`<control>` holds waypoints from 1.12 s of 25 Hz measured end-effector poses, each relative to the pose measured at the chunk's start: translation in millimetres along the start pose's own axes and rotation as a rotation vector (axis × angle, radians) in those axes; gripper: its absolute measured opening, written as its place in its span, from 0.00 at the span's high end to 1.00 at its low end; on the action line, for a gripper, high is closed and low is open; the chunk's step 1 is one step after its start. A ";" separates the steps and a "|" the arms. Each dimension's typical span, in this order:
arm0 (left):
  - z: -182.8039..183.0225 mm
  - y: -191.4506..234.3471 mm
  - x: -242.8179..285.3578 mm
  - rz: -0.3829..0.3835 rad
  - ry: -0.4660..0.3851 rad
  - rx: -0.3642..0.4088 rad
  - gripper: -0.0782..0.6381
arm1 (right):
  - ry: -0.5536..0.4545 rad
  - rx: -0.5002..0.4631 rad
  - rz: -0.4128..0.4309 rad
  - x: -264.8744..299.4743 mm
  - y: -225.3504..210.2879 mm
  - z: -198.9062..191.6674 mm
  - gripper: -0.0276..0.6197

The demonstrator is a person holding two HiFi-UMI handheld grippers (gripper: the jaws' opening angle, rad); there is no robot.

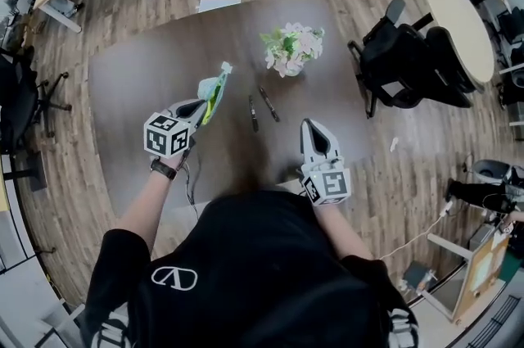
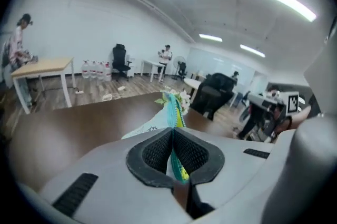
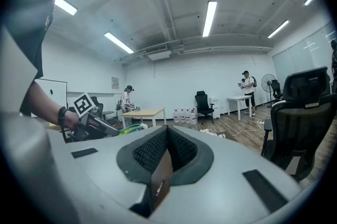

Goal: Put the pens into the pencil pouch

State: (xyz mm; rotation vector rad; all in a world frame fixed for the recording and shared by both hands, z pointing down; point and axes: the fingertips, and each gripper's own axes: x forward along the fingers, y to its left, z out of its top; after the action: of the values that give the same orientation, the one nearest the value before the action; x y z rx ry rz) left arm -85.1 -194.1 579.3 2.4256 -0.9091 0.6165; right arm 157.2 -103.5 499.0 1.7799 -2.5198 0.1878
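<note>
The pencil pouch (image 1: pixel 217 84), teal, green and white, hangs in the air over the brown table (image 1: pixel 139 68), pinched by one edge in my left gripper (image 1: pixel 203 107). In the left gripper view the pouch (image 2: pixel 171 107) sticks up and forward from between the shut pads of that gripper (image 2: pixel 172 150). Two dark pens (image 1: pixel 254 114) (image 1: pixel 268 103) lie side by side on the table, just right of the pouch. My right gripper (image 1: pixel 313 129) hovers near the table's front edge, right of the pens. In the right gripper view, this gripper (image 3: pixel 167 136) is shut and holds nothing.
A vase of pale flowers (image 1: pixel 291 51) stands on the table behind the pens. Black office chairs (image 1: pixel 409 51) crowd the table's right side, next to a round table (image 1: pixel 458 19). A sheet of paper (image 1: pixel 217 4) lies at the far edge. Cables run over the floor beyond.
</note>
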 end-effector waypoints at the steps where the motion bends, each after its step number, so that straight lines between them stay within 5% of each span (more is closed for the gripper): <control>1: 3.5 -6.0 -5.8 0.007 -0.050 -0.056 0.87 | -0.001 0.002 0.007 1.9 1.3 0.2 0.96; 6: 18.2 -28.2 -26.6 0.039 -0.254 -0.253 0.87 | 0.005 0.002 0.049 11.1 8.9 -1.7 0.96; 12: 21.1 -52.7 -36.7 0.005 -0.309 -0.275 0.87 | 0.018 -0.027 0.094 28.8 20.4 -4.8 0.96; 17: 21.8 -61.6 -43.0 -0.002 -0.328 -0.287 0.87 | 0.125 -0.061 0.116 67.5 15.0 -27.2 0.95; 19: 22.1 -63.6 -46.0 -0.001 -0.336 -0.292 0.87 | 0.187 -0.058 0.120 90.3 10.0 -45.4 0.63; 20: 21.8 -64.3 -47.9 0.001 -0.338 -0.293 0.87 | 0.225 -0.056 0.121 102.6 7.5 -56.7 0.55; 28: 12.9 -66.4 -59.6 0.033 -0.342 -0.297 0.87 | 0.571 -0.116 0.167 179.5 -1.4 -165.0 0.55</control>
State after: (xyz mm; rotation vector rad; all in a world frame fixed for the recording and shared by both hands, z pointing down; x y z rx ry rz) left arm -76.4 -128.6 518.2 2.2815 -1.0906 0.0641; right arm 93.6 -250.7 682.7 1.2434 -2.2016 0.4697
